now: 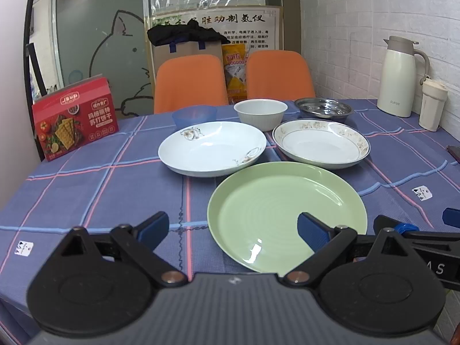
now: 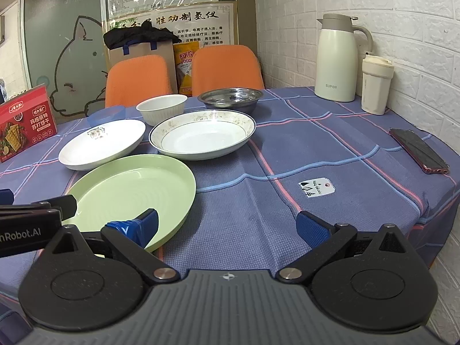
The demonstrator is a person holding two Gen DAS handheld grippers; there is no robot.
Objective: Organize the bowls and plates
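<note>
Green plate [image 1: 284, 215] lies centre-frame, under the released left gripper [image 1: 233, 230]; right gripper [image 2: 227, 227] released beside it

A white brick-pattern wall [image 2: 359, 0] fills the upper right of the frame. At upper left stands a frosted glass panel [image 1: 95, 37] bearing a cat outline drawing. Printed posters [image 1: 230, 26] occupy the top centre. Two orange chairs [image 1: 189, 83] stand side by side at the far edge of a table [image 2: 330, 149] covered with a blue plaid cloth. Lighting is even, with glare on the posters.
</note>
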